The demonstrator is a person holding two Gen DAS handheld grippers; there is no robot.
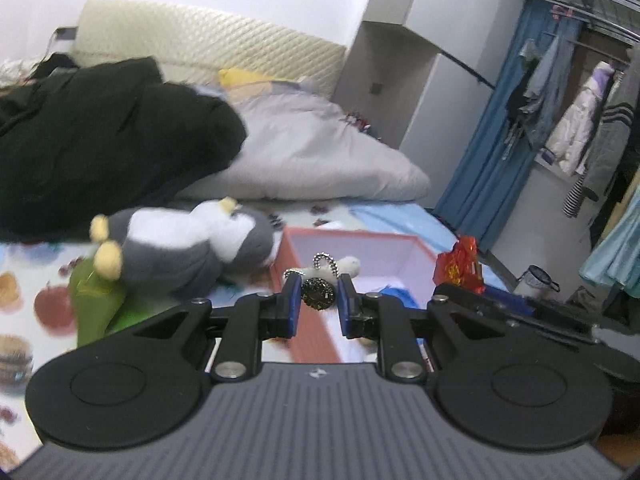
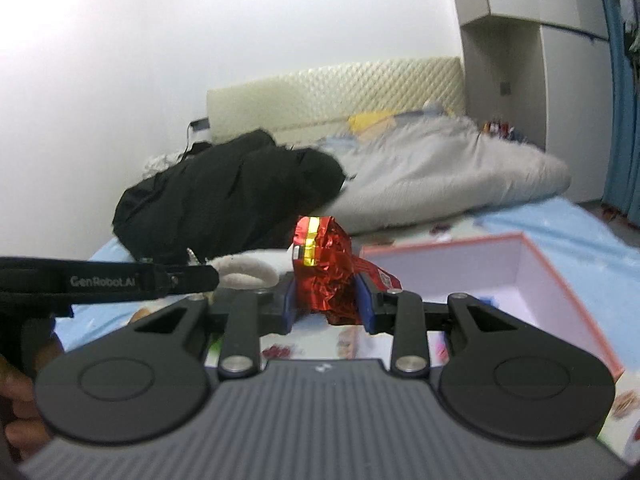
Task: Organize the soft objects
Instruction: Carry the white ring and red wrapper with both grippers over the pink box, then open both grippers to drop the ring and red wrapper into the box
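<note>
In the left wrist view my left gripper (image 1: 318,282) is shut on a small keychain charm (image 1: 318,294): a dark sequined disc with a ball chain and a cream plush bit. It hangs above the near wall of an open pink box (image 1: 362,240) on the bed. To the left lies a grey-and-white penguin plush (image 1: 180,248) on a green plush (image 1: 96,308). In the right wrist view my right gripper (image 2: 326,286) is shut on a crumpled red foil packet (image 2: 324,272), left of the pink box (image 2: 532,276). That red packet (image 1: 460,266) also shows at the box's right.
A black jacket (image 1: 100,140) and a grey duvet (image 1: 312,148) are piled at the bed's head by a cream headboard (image 1: 208,36). The fruit-print sheet (image 1: 36,320) covers the bed. A grey wardrobe (image 1: 432,80) and hanging clothes (image 1: 580,128) stand to the right.
</note>
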